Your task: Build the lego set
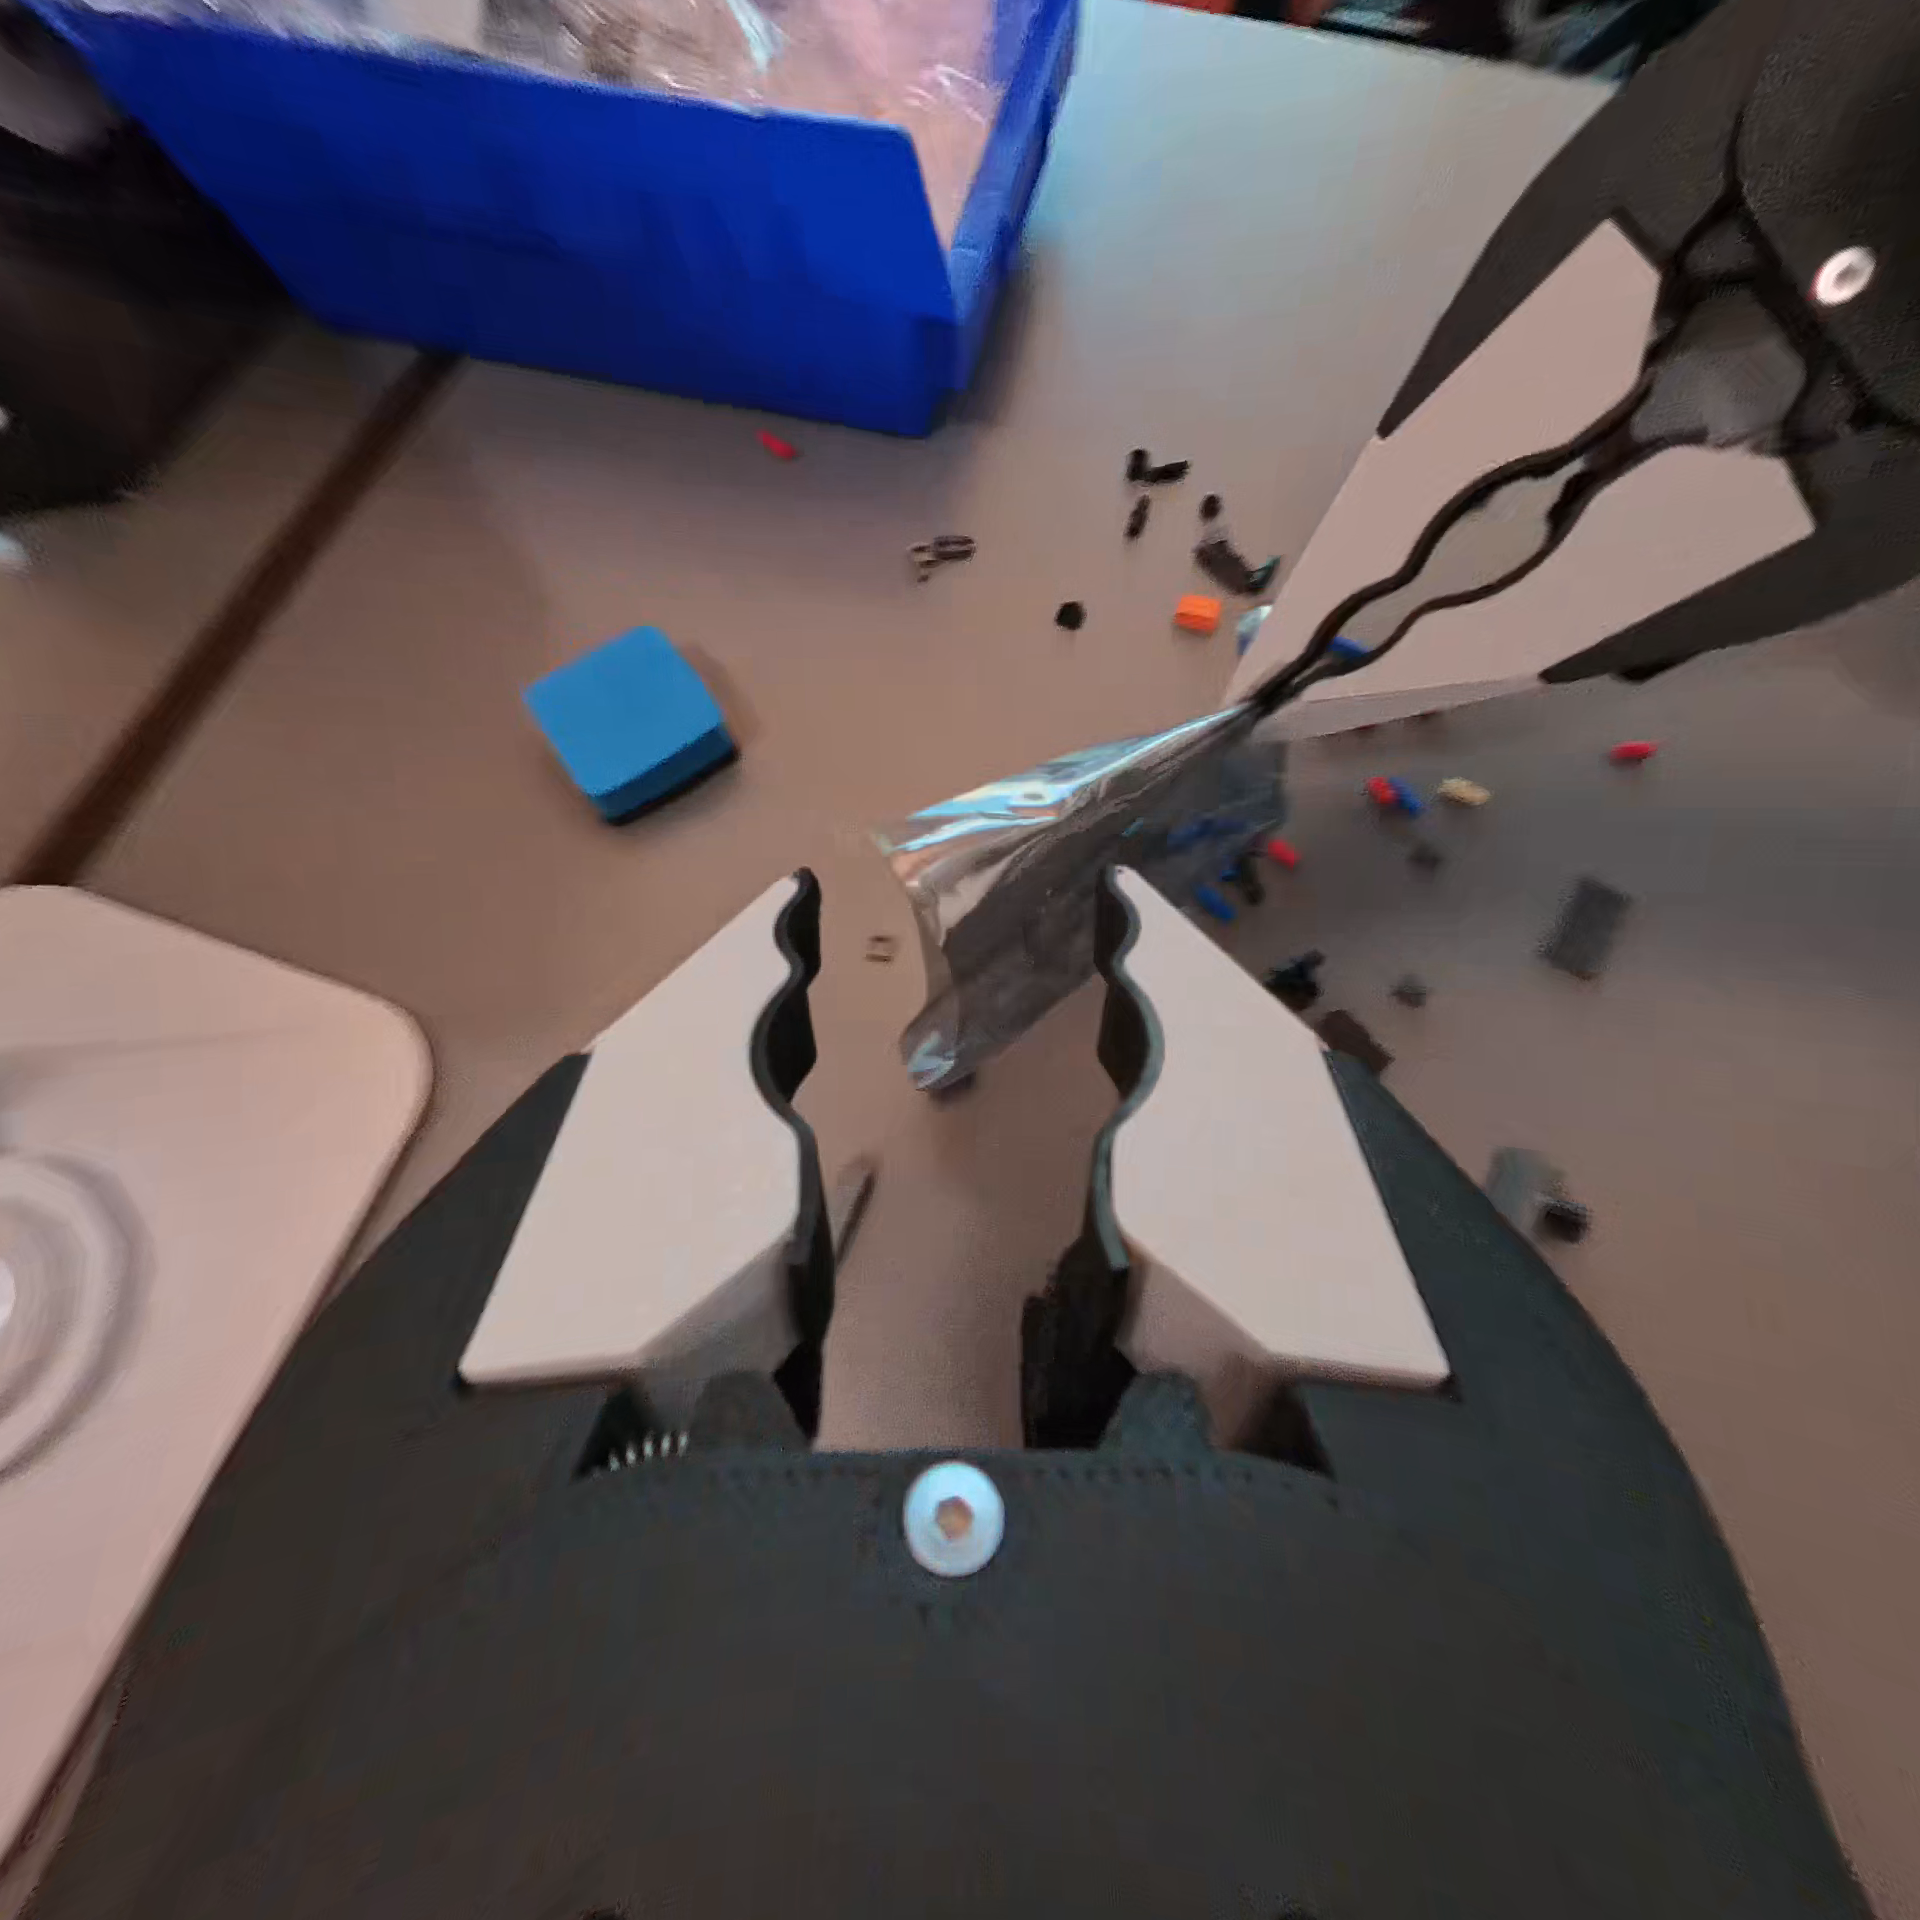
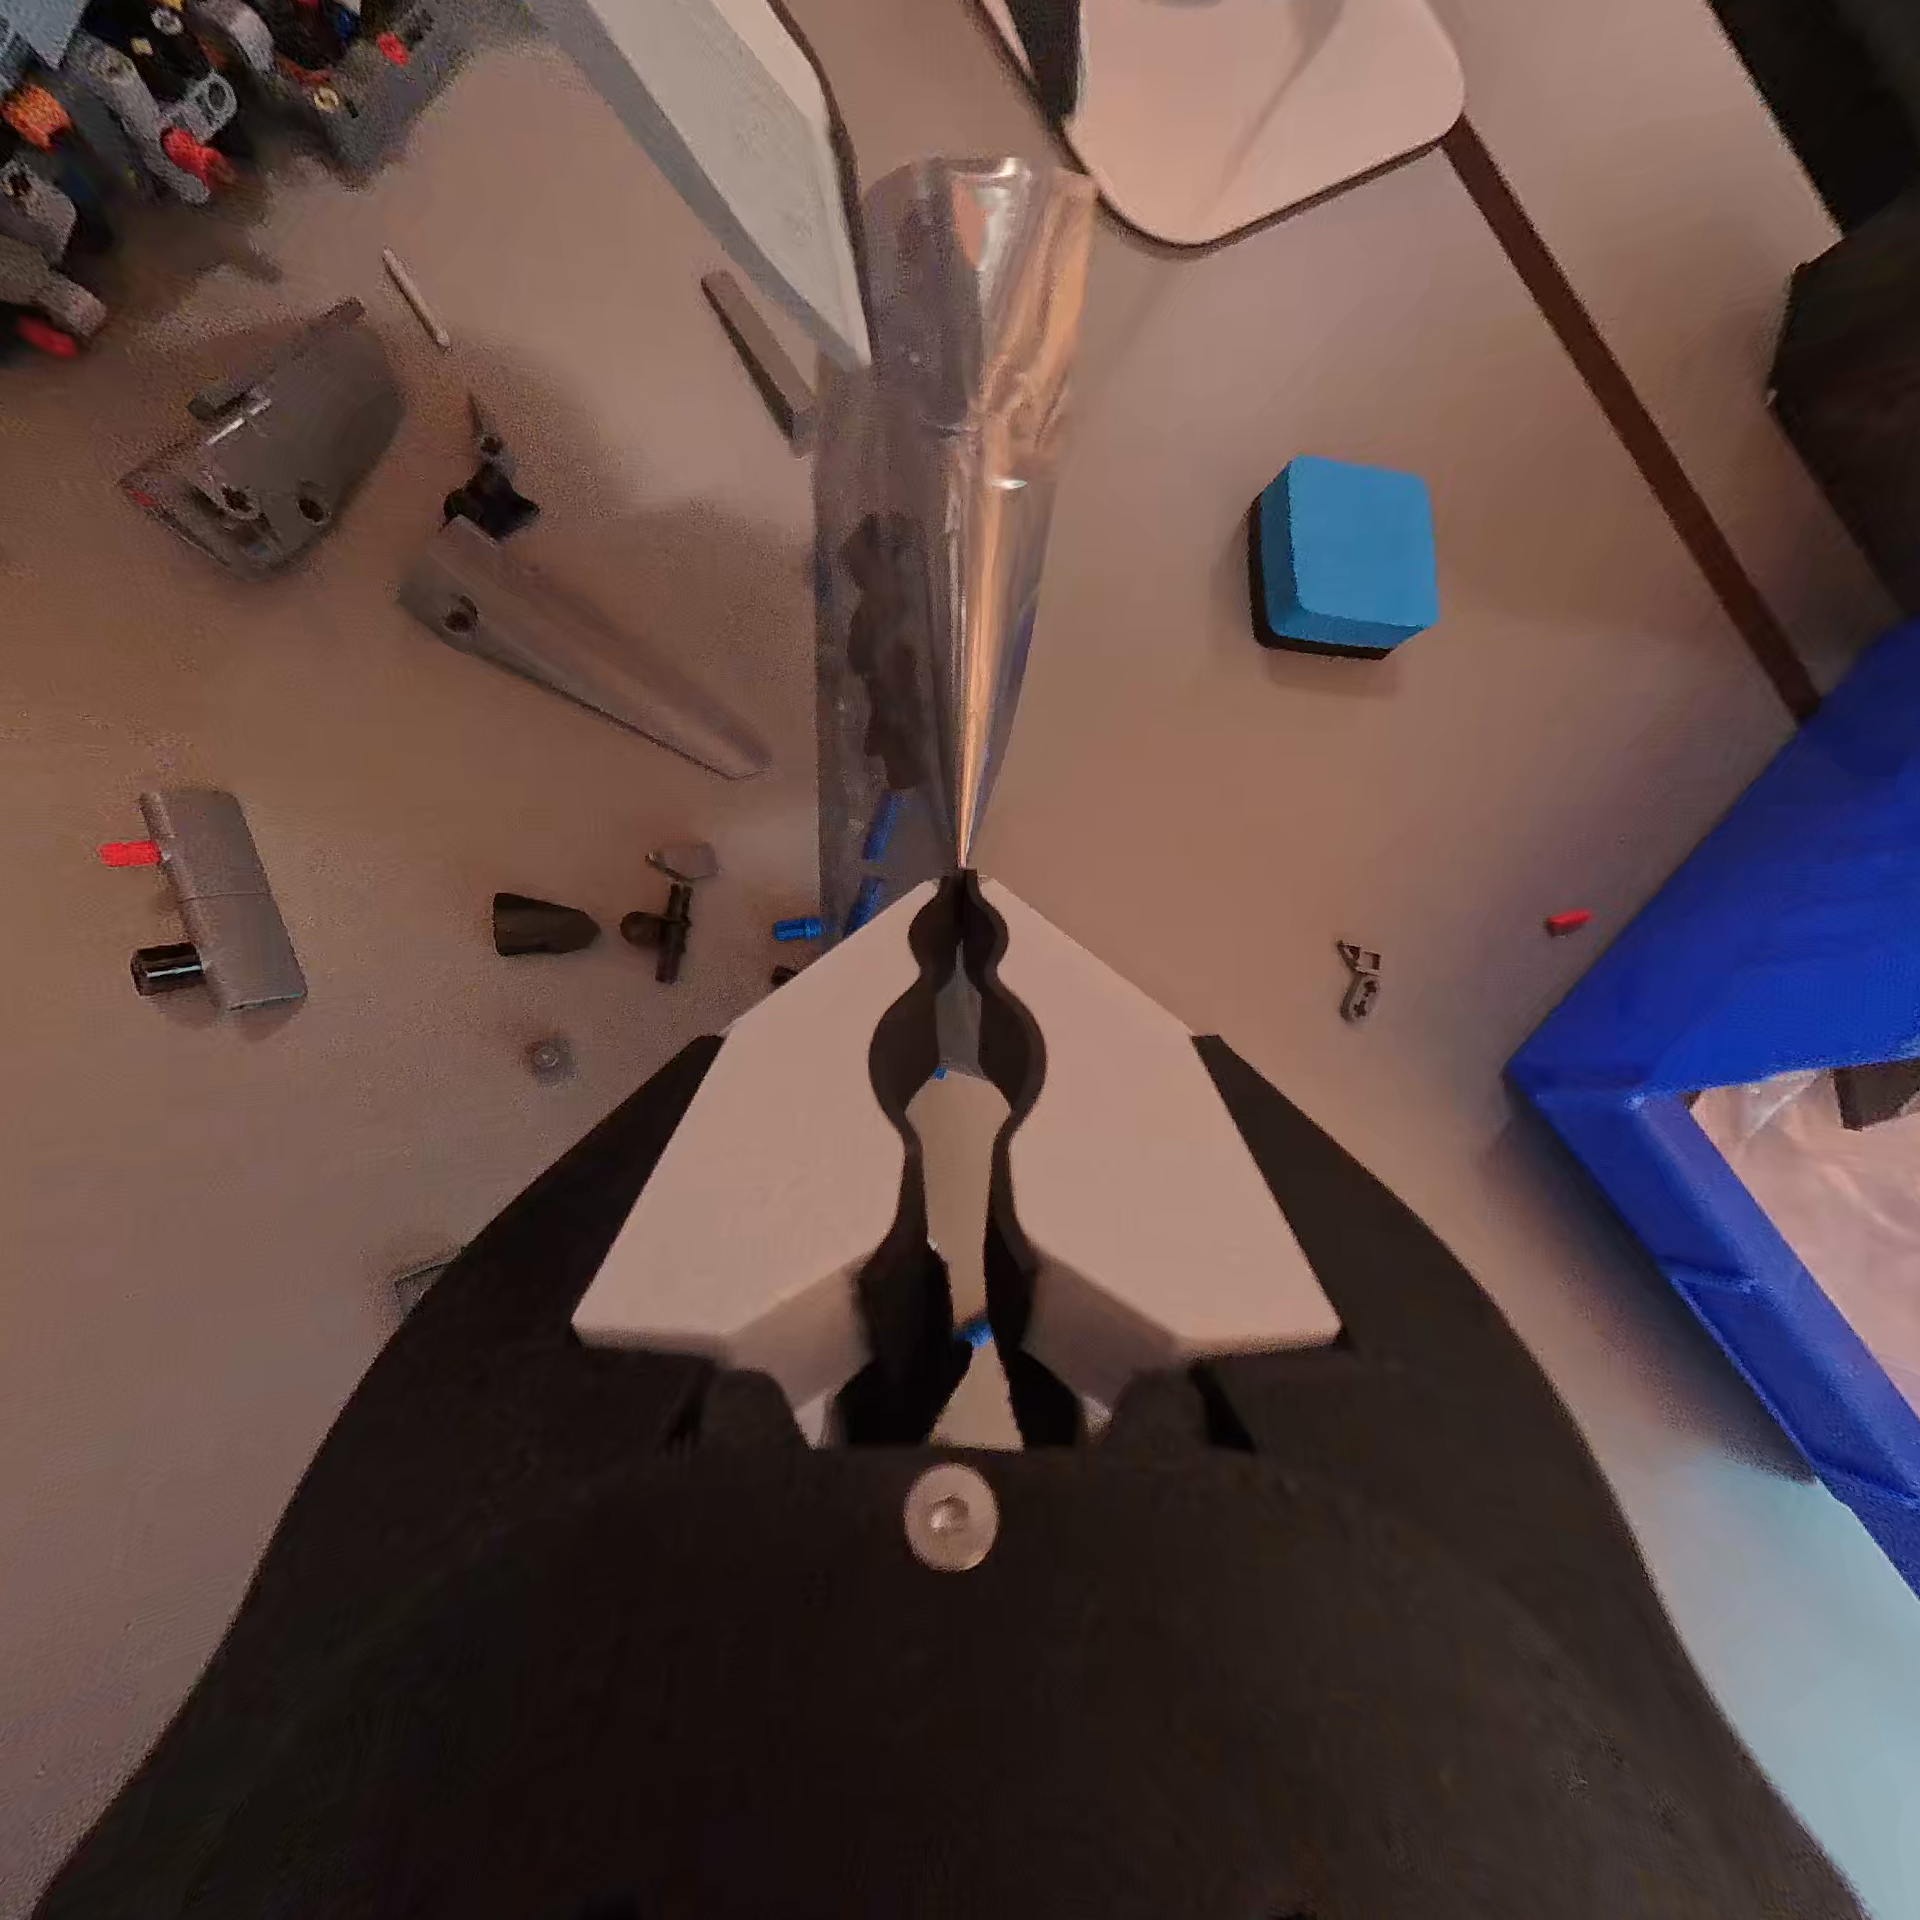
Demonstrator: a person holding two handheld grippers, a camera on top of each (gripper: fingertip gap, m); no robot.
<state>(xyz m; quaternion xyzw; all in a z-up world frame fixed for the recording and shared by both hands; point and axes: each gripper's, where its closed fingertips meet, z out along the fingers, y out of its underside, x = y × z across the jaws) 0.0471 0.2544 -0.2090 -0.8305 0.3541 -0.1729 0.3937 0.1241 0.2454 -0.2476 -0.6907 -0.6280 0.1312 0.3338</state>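
My right gripper [image 2: 961, 883] is shut on a corner of a clear plastic bag [image 2: 935, 540] with small black and blue lego pieces inside, and holds it above the table. In the left wrist view the same bag [image 1: 1029, 894] hangs from the right gripper [image 1: 1262, 707], which comes in from the upper right. My left gripper [image 1: 961, 894] is open and empty, with the bag's free end just in front of its right finger [image 1: 1226, 1091]. Loose lego pieces [image 1: 1195, 613] lie scattered on the table [image 1: 727, 540].
A blue bin [image 1: 582, 208] lined with clear plastic stands at the back left; it also shows in the right wrist view [image 2: 1766, 987]. A blue sponge block [image 1: 629, 722] lies on the table. Grey lego panels [image 2: 281, 457] and a heap of parts [image 2: 125, 135] lie to the left. A pale rounded board [image 1: 156, 1143] sits nearby. Tip to tip, the grippers are about 9 cm apart.
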